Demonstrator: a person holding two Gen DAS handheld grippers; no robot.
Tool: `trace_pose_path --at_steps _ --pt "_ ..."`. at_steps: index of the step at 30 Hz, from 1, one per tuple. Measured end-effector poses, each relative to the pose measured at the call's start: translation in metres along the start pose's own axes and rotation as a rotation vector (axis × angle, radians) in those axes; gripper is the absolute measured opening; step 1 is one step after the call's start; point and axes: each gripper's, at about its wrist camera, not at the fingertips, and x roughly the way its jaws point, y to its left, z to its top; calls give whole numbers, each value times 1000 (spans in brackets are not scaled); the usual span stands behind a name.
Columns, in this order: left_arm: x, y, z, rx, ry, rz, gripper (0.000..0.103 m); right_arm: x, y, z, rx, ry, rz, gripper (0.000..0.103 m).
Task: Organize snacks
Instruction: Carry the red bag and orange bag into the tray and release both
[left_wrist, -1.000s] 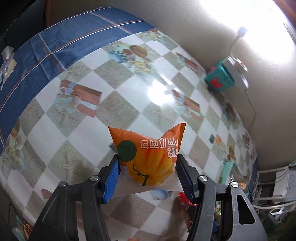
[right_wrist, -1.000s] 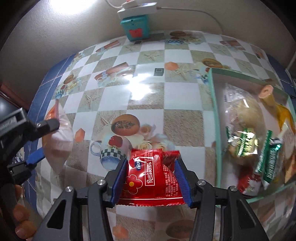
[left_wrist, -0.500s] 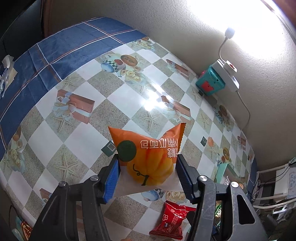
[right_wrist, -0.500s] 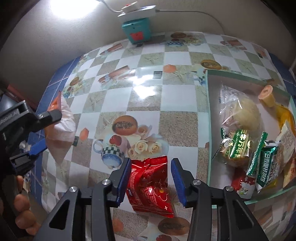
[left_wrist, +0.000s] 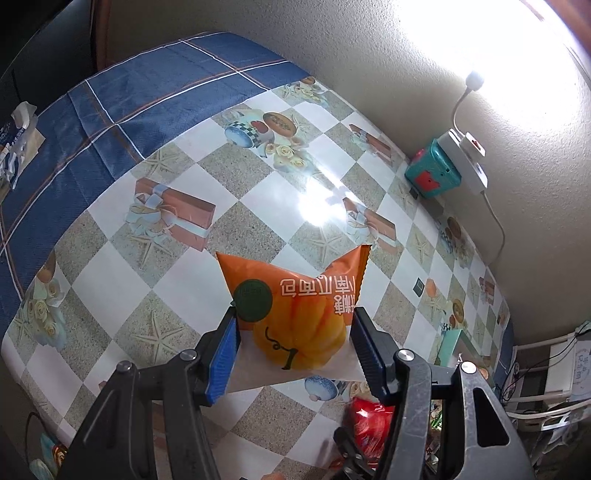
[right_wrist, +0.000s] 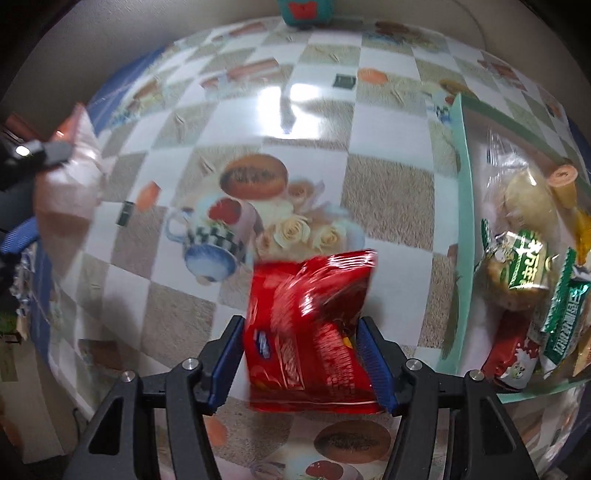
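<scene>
My left gripper is shut on an orange pumpkin-bread packet, held above the checked tablecloth. The same packet shows at the left edge of the right wrist view. A red wafer packet lies tilted on the cloth, blurred, just left of the mint-green tray. My right gripper points straight down over it. Its jaws are opening, with the packet between them and the pads close at its sides. The left wrist view catches the red packet low on the right.
The tray holds several snacks: a green-labelled bun, a green stick pack, a red-and-white packet. A teal box and a white power strip sit by the wall. Blue plaid cloth covers the far left.
The red packet left my right gripper and lay on the cloth; the jaws closed narrow, then widened and came down around it. My left gripper kept hold of the orange packet.
</scene>
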Motion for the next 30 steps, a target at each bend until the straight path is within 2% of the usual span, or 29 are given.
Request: trace_pose_path --at_steps 4,9,20,24,30 --pt "-1 0 1 0 0 -11 61 1 -3 0 11 -13 8 63" --pt "-5 -2 1 7 -14 -12 61 -12 -12 2 43 -59 58 61" --pt "-24 -32 -9 88 -66 -35 61 -79 -42 7 122 -240 108 61" --pt "-24 -53 -21 140 -69 -43 61 -102 -82 10 233 -307 75 61" --pt "-18 -91 -45 227 -48 -70 61 -122 -158 2 420 -351 17 61"
